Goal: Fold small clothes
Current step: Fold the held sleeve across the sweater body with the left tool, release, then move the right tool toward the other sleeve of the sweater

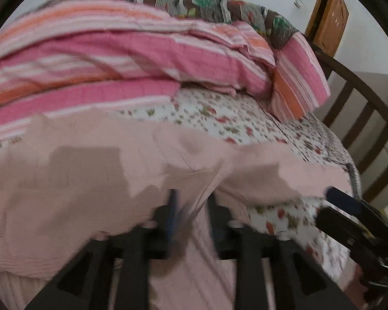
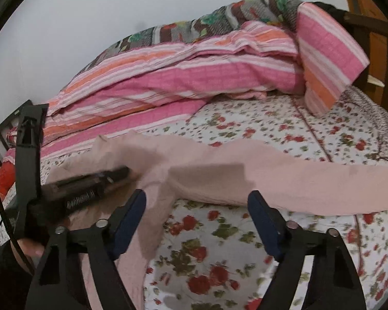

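A pale pink garment [image 1: 90,170] lies spread on the flowered bedsheet [image 1: 219,116]. My left gripper [image 1: 191,206] is shut on a fold of the pink garment at its near edge. In the right wrist view the same garment [image 2: 284,180] stretches across the sheet [image 2: 245,129]. My right gripper [image 2: 196,219] is open and empty, its blue pads [image 2: 263,222] just short of the garment's near edge. The left gripper [image 2: 121,173] shows at the left, on the cloth. The right gripper's tip shows in the left wrist view [image 1: 333,201].
A pink and orange striped blanket [image 1: 116,59] is piled at the back of the bed, with a striped pillow [image 1: 300,77] against the dark wooden headboard [image 1: 370,118]. A patterned quilt [image 1: 194,2] lies behind. A wooden door [image 1: 328,20] stands far right.
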